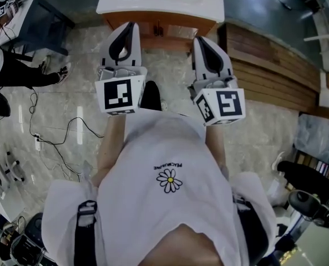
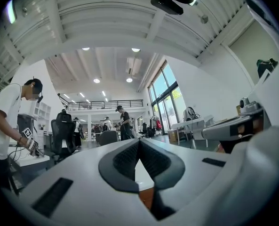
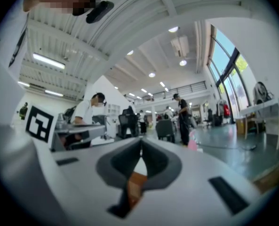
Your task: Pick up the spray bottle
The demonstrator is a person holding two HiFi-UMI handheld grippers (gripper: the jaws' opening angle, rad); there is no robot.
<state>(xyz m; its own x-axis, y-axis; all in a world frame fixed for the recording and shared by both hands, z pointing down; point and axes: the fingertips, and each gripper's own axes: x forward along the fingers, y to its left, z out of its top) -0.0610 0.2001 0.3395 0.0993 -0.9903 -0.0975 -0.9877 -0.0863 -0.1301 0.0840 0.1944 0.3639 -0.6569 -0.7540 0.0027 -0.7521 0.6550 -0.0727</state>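
A white daisy-printed T-shirt (image 1: 170,148) is being worn nearest; ahead, the left claw (image 1: 130,24) and right claw (image 1: 201,39) are being held closed, empty, before a white basin-topped surface (image 1: 125,3). The spray bottle's place cannot be told.

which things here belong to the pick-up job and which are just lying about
Job in hand:
left tool, shut, empty
right tool, shut, empty
(no spray bottle clearly in view)

Lying about:
white basin
floor cables
wooden planks
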